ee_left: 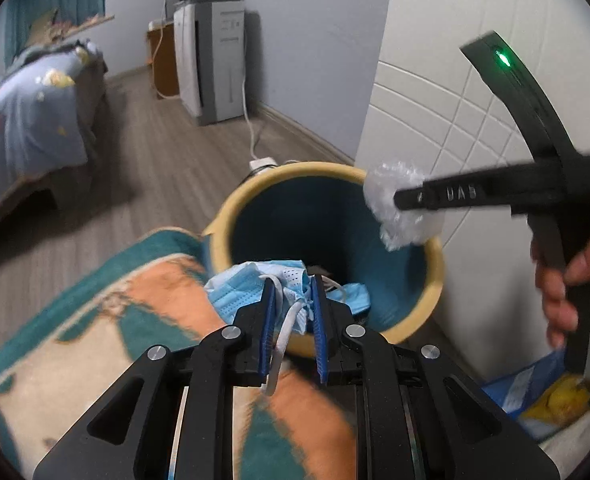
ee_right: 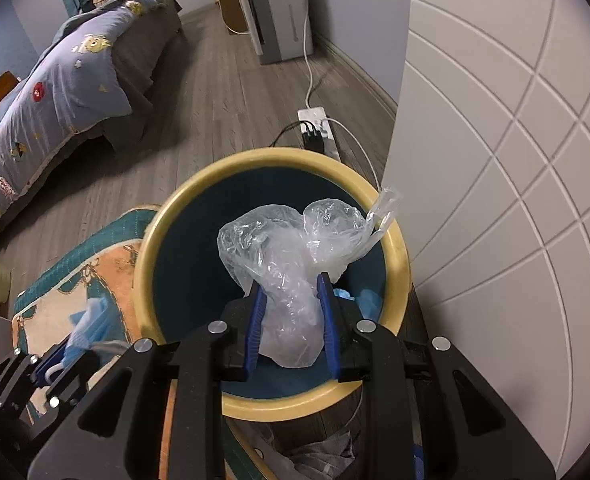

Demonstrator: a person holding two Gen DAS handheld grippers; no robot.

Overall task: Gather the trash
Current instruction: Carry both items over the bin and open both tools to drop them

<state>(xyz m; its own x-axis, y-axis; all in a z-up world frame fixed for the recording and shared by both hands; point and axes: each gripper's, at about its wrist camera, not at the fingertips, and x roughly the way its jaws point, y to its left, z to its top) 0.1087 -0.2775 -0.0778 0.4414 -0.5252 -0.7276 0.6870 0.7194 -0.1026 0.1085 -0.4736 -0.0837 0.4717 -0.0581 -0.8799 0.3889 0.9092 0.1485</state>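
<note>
A round bin (ee_right: 399,276) with a cream-yellow rim and a dark teal inside stands on the wooden floor (ee_right: 199,120), close against a white panelled wall (ee_right: 515,160) on its right. Its near left edge meets a rug (ee_right: 107,280) patterned in teal, orange and cream. From the right wrist view the bin's mouth is seen almost from above; low inside, on the right, a bit of light blue material (ee_right: 369,298) shows past the gripper's finger, and the rest of the bottom is dark or hidden.

The right gripper (ee_right: 291,292) hangs over the bin's mouth, its blue-padded fingers closed on a crumpled clear plastic bag (ee_right: 279,256). The bag is thin, glossy and wrinkled, bulging above the pads in two puffs, with a twisted tail reaching toward the far right rim. In the left wrist view the same bag (ee_left: 403,204) appears as a whitish clump at the tip of that gripper, above the bin's right side, with a hand (ee_left: 567,284) around the handle.

The left gripper (ee_left: 293,284) sits at the near edge of the bin (ee_left: 431,276), its pads clamped on a light blue face mask (ee_left: 239,292). The mask is folded and rumpled, dotted along its seam, and a white ear loop (ee_left: 285,328) dangles down between the fingers. It lies over the near rim, partly above the rug (ee_left: 95,332).

Just beyond the bin a white power strip (ee_right: 315,120) lies on the floor with black plugs in it.
</note>
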